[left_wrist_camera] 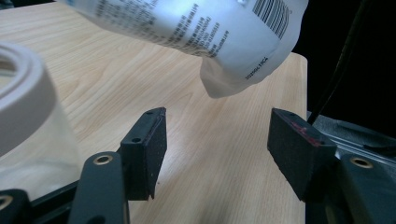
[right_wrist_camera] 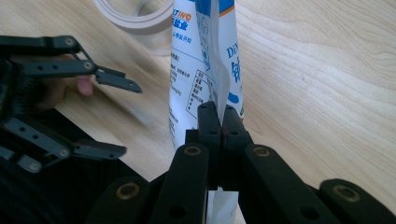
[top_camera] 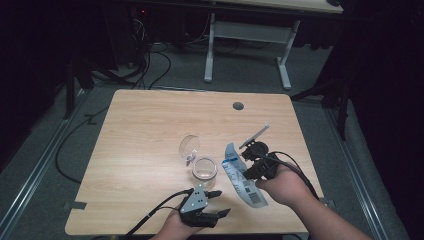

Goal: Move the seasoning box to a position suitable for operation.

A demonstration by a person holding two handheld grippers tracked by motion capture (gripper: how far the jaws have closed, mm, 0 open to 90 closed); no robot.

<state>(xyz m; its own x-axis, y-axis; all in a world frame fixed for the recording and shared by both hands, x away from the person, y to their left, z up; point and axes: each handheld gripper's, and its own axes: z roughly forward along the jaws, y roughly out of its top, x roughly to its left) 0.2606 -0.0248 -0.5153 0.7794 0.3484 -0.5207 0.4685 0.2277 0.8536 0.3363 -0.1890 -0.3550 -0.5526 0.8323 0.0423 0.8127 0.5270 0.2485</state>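
A white pouch with blue print (top_camera: 243,176) hangs tilted over the table, right of a clear glass jar (top_camera: 204,169). The jar's hinged lid (top_camera: 190,146) stands open behind it. My right gripper (top_camera: 249,172) is shut on the pouch's thin edge; in the right gripper view the jaws (right_wrist_camera: 218,116) meet flat on the pouch (right_wrist_camera: 201,65). My left gripper (top_camera: 223,202) is open near the table's front edge, just in front of the jar. In the left gripper view its gripper (left_wrist_camera: 219,144) holds nothing, the pouch's lower corner (left_wrist_camera: 224,74) hangs ahead, and the jar (left_wrist_camera: 28,116) is at the left.
The wooden table (top_camera: 150,130) has a round cable hole (top_camera: 238,106) at its back right. A white desk frame (top_camera: 247,37) and cables (top_camera: 150,60) lie on the floor beyond. A black cable (top_camera: 295,172) trails from the right gripper along my forearm.
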